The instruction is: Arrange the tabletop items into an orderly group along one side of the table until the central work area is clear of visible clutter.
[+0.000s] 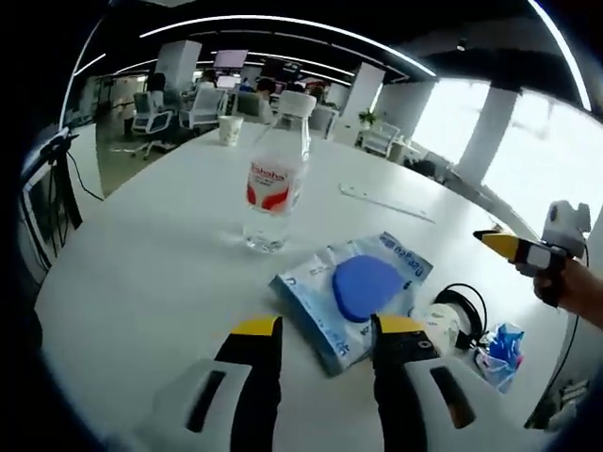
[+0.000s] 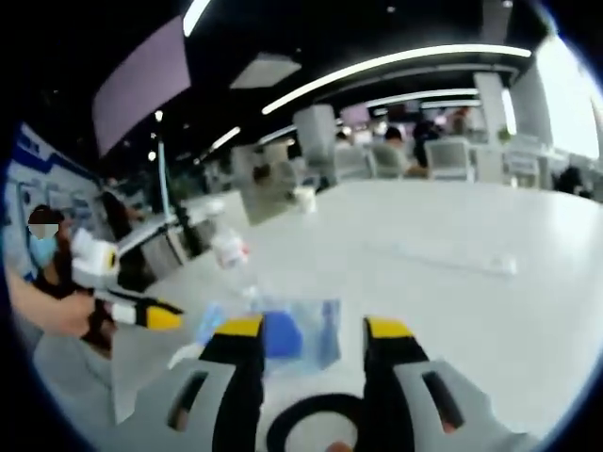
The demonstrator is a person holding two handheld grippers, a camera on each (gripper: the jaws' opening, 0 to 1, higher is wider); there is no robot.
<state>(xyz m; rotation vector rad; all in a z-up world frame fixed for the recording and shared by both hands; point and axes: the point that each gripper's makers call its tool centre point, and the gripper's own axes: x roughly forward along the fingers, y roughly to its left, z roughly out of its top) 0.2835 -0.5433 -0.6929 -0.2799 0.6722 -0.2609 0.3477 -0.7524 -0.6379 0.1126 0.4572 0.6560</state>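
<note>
On the white table [image 1: 141, 254] a clear water bottle [image 1: 276, 179] with a red label and white cap stands upright. In front of it lies a clear packet holding a blue round item [image 1: 361, 287]. My left gripper [image 1: 328, 327] is open just short of the packet's near corner, holding nothing. My right gripper [image 1: 509, 247] comes in from the right, held by a hand. In the right gripper view my right gripper [image 2: 314, 328] is open above a black cable loop [image 2: 316, 424], with the packet [image 2: 297, 334] beyond its tips. The bottle [image 2: 229, 250] is blurred there.
A paper cup [image 1: 230, 129] stands at the far edge, and a long clear strip [image 1: 386, 201] lies past the packet. A black cable coil [image 1: 462, 306] and a blue wrapper [image 1: 499, 344] sit at the right. Office chairs and desks stand behind the table.
</note>
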